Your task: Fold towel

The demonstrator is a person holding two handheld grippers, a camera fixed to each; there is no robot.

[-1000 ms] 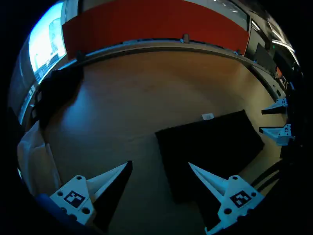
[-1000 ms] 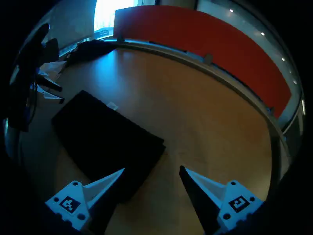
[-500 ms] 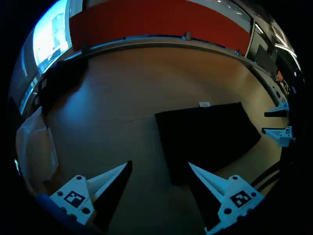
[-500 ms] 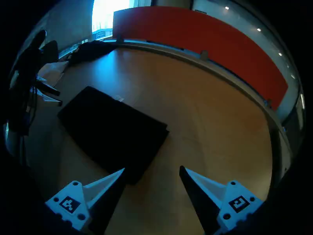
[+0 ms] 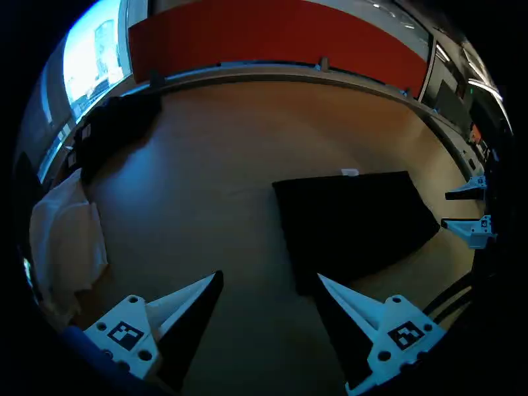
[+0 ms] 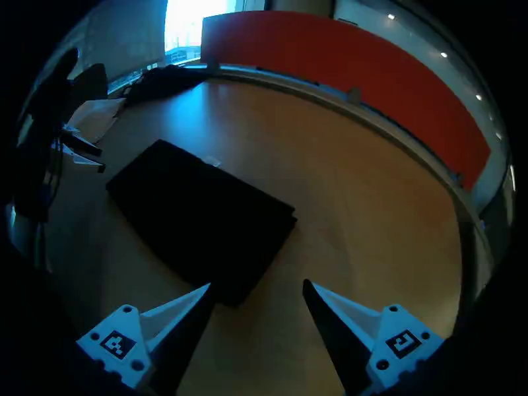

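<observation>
On the wooden table [image 5: 218, 165] before me, dark towel [image 5: 353, 221] lying flat, my left gripper [image 5: 267, 274] and right gripper [image 6: 257, 284] near its edge, jaws spread wide, holding nothing

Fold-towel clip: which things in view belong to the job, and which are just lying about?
Belongs to the job:
black towel, flat on the wooden table
left tongs, open
right tongs, open

Just lying about:
white cloth at the table's edge
dark bundle
red partition behind
</observation>
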